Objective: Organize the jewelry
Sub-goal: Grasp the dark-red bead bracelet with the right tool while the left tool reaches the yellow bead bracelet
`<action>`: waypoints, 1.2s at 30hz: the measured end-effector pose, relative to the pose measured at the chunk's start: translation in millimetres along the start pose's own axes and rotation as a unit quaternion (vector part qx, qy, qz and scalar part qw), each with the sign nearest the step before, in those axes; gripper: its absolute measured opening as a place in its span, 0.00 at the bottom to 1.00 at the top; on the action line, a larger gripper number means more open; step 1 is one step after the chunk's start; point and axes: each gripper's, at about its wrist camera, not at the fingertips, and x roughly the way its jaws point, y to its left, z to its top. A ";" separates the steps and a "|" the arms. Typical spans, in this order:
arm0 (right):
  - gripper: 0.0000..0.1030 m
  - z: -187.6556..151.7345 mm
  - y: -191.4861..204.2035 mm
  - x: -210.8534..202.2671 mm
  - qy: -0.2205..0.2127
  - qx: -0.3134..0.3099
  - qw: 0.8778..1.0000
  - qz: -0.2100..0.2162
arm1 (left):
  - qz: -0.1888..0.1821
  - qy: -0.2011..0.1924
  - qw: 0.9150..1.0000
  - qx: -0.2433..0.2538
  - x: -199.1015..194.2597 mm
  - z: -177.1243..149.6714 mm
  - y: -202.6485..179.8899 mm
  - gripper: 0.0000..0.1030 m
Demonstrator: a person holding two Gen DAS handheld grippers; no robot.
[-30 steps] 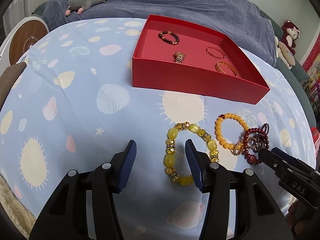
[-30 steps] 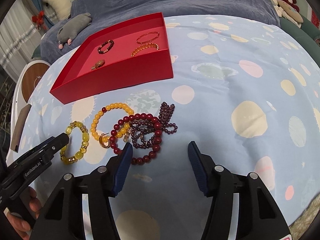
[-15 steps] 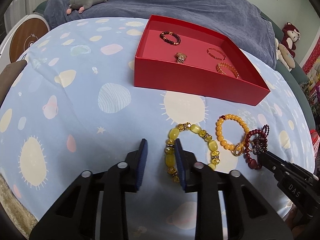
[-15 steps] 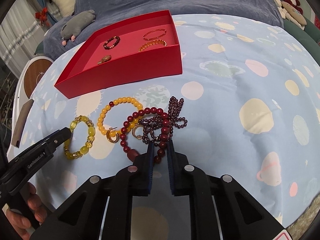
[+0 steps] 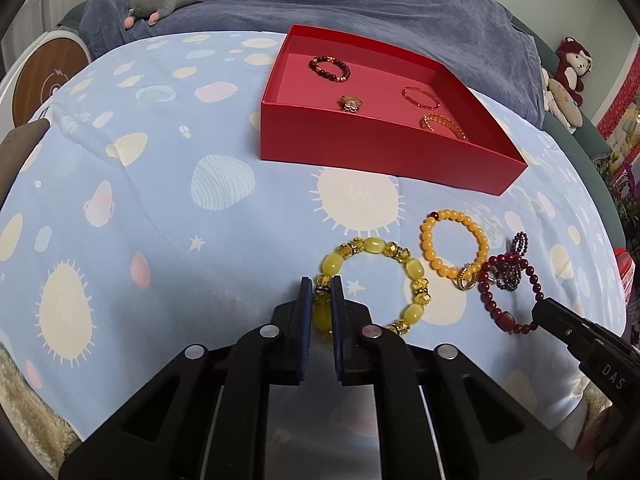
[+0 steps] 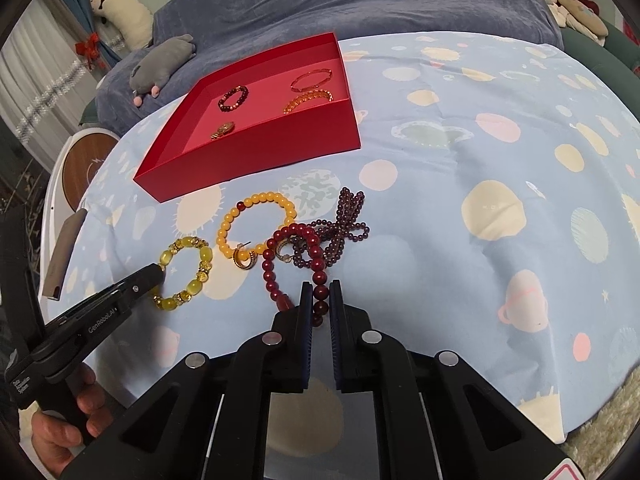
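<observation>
Left hand-held gripper [image 5: 321,294]: jaws clenched on the near-left arc of the yellow chunky-bead bracelet with faceted gold spacers [image 5: 416,270]; beads sit pinched between the blue pads. The rest of the bracelet lies flat on the pale blue sheet printed with suns and planets [image 5: 160,208], which covers the surface carrying everything; whether that is a bed or a bench cannot be told.

Right hand-held gripper [image 6: 321,298]: jaws clenched on the near end of the dark red round-bead bracelet [image 6: 310,248], with red beads gripped between the pads. The far part of this bracelet rests on the sheet, overlapping a tangle of small maroon bead strands [image 6: 344,224].

Between the two held bracelets lies an orange round-bead bracelet with one dark red bead [image 6: 256,204], flat on the sheet. Just beside its near edge lies a gold hoop earring [image 6: 245,258]; a second gold hoop [image 6: 285,245] sits inside the red bracelet's loop.

Beyond these stands a shallow red cardboard box with a pink floor [image 5: 360,148], open at the top. It contains a dark brown bead bracelet [image 5: 329,68], a small gold ring-like piece [image 5: 351,103], a thin red bangle [image 5: 419,97] and an orange bead bracelet [image 5: 442,125], all apart from one another.

A hand [image 6: 60,428] holds the left gripper's handle in the right wrist view.
</observation>
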 end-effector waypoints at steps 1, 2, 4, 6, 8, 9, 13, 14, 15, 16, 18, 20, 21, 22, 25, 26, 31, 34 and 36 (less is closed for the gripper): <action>0.08 -0.2 0.1 -1.0 -0.001 0.000 1.000 0.000 | -0.001 -0.001 1.000 -0.001 -1.8 0.3 0.3 0.09; 0.08 -0.5 -0.2 -2.4 -0.002 0.000 1.000 0.001 | -0.002 -0.003 1.000 -0.002 -3.7 0.4 0.4 0.09; 0.08 -1.3 0.2 -6.0 -0.005 0.000 1.000 0.003 | -0.005 -0.006 1.000 -0.006 -7.0 1.9 1.3 0.09; 0.08 -1.6 -0.2 -8.5 -0.007 0.000 1.000 0.005 | -0.006 -0.009 1.000 -0.010 -11.0 2.6 2.0 0.09; 0.08 -1.9 0.7 -11.6 -0.009 0.000 1.000 0.008 | -0.009 -0.011 1.000 -0.014 -15.1 3.2 3.0 0.09; 0.08 -2.0 1.2 -12.9 -0.010 0.001 1.000 0.009 | -0.010 -0.012 1.000 -0.016 -16.8 3.4 3.0 0.09; 0.08 -0.3 3.3 -20.7 -0.016 0.006 1.000 0.021 | -0.017 -0.018 1.000 -0.015 -26.3 4.1 0.1 0.09; 0.08 0.1 4.1 -22.8 -0.018 0.006 1.000 0.023 | -0.018 -0.020 1.000 -0.014 -29.1 4.8 -0.9 0.09; 0.08 0.9 4.9 -24.9 -0.020 0.006 0.999 0.024 | -0.019 -0.022 0.999 -0.013 -31.3 5.2 -1.7 0.09; 0.08 1.8 5.7 -27.0 -0.022 0.006 0.999 0.026 | -0.021 -0.023 0.999 -0.012 -33.5 6.0 -2.4 0.09; 0.08 3.6 7.2 -31.7 -0.025 0.005 0.999 0.030 | -0.021 -0.025 0.999 -0.010 -36.2 7.0 -3.6 0.09; 0.08 5.8 7.8 -35.8 -0.029 0.005 0.999 0.032 | -0.022 -0.027 0.999 -0.010 -39.4 9.2 -4.3 0.09; 0.08 6.9 7.5 -37.5 -0.030 0.006 0.999 0.033 | -0.023 -0.028 0.999 -0.011 -41.2 10.8 -4.2 0.09; 0.08 7.9 7.5 -39.1 -0.031 0.006 0.999 0.035 | -0.024 -0.029 0.999 -0.012 -42.7 12.1 -4.4 0.09; 0.08 11.0 7.2 -42.9 -0.036 0.008 0.999 0.036 | -0.025 -0.035 0.999 -0.010 -49.0 17.4 -6.2 0.09; 0.08 12.0 7.0 -43.7 -0.037 0.008 0.999 0.036 | -0.024 -0.035 0.999 -0.009 -50.4 19.0 -6.7 0.09; 0.08 15.2 8.9 -46.5 -0.041 0.004 0.999 0.034 | -0.026 -0.036 0.999 -0.011 -57.1 26.8 -7.9 0.09; 0.08 17.6 11.3 -47.9 -0.043 -0.001 0.999 0.033 | -0.029 -0.038 0.999 -0.011 -60.4 30.4 -9.3 0.09; 0.08 19.1 12.3 -49.0 -0.045 -0.001 0.998 0.034 | -0.031 -0.037 0.999 -0.010 -61.3 32.3 -10.0 0.09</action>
